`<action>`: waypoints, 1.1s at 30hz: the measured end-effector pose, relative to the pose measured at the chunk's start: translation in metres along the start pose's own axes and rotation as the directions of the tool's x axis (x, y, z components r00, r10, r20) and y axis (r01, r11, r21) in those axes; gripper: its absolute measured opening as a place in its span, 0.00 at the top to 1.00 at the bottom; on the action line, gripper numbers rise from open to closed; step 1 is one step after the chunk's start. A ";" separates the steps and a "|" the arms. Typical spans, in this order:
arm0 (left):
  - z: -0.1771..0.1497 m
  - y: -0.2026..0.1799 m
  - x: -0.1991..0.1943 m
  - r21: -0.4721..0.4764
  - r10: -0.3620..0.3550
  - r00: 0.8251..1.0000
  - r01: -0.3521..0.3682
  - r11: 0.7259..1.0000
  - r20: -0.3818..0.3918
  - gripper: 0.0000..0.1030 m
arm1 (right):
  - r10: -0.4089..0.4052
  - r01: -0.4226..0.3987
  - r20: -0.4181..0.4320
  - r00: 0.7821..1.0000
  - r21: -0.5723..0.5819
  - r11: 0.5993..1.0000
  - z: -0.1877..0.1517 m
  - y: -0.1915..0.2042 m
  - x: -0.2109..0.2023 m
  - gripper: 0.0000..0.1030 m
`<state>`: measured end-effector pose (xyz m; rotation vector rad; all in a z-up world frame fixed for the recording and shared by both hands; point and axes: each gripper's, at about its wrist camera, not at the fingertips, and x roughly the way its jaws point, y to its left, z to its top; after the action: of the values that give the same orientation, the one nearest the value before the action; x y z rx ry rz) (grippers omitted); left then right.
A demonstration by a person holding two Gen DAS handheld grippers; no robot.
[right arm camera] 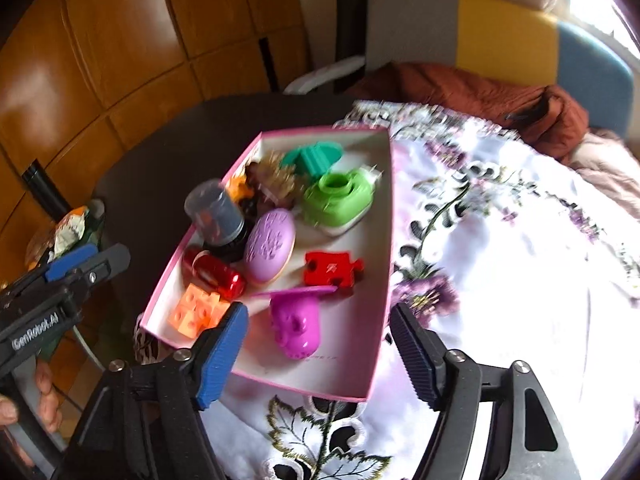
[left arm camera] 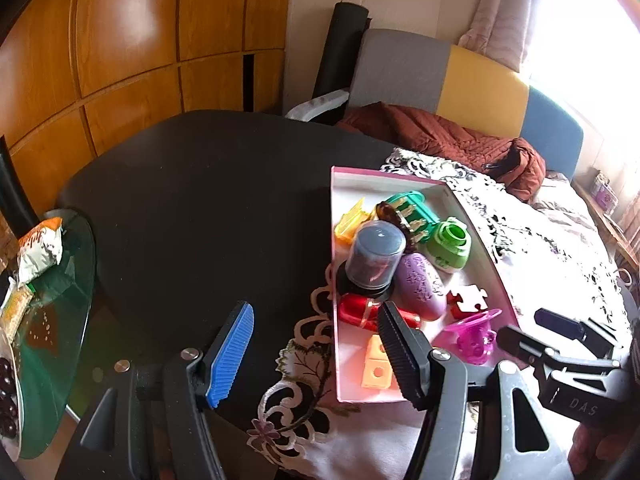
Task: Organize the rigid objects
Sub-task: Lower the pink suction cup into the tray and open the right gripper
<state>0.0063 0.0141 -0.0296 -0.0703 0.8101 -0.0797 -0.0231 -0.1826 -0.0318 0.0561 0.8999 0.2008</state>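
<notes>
A pink-rimmed box (left arm camera: pixel 335 264) (right arm camera: pixel 382 280) sits on a floral cloth (right arm camera: pixel 500 272) and holds several toys: a grey-capped cylinder (left arm camera: pixel 374 256) (right arm camera: pixel 214 214), a purple oval (left arm camera: pixel 422 286) (right arm camera: pixel 270 246), a green punch (left arm camera: pixel 450 242) (right arm camera: pixel 340 198), a red puzzle piece (right arm camera: pixel 334 270), a magenta toy (left arm camera: pixel 472 336) (right arm camera: pixel 296 324), an orange brick (right arm camera: pixel 196 312) and a red shiny piece (right arm camera: pixel 214 274). My left gripper (left arm camera: pixel 316 354) is open and empty at the box's near left edge. My right gripper (right arm camera: pixel 320 356) is open and empty over the box's near end.
The black round table (left arm camera: pixel 208 184) extends left of the box. A glass side table (left arm camera: pixel 60 312) with snack packets stands at the far left. A bed with a rust quilt (left arm camera: pixel 452 136) lies behind. Wooden cabinets (left arm camera: pixel 132 48) line the back wall.
</notes>
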 end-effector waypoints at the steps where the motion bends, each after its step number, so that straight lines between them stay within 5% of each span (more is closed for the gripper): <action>1: 0.000 -0.002 -0.002 0.008 0.009 1.000 -0.009 1.000 0.004 0.37 | -0.017 0.017 0.019 1.000 0.001 1.000 0.001 0.000 -0.004 0.23; 15: 0.003 -0.023 -0.035 0.025 0.044 0.995 -0.047 0.999 0.087 0.30 | -0.125 0.119 0.122 0.985 0.054 0.991 0.005 0.005 -0.018 0.17; 33: 0.004 -0.018 -0.038 -0.005 0.062 0.993 -0.061 0.998 0.101 0.37 | -0.128 0.121 0.166 0.978 0.052 0.991 0.010 0.012 -0.029 0.17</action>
<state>-0.0172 0.0002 0.0022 -0.0508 0.7102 -0.0168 -0.0351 -0.1759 -0.0015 0.0544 0.7356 0.0596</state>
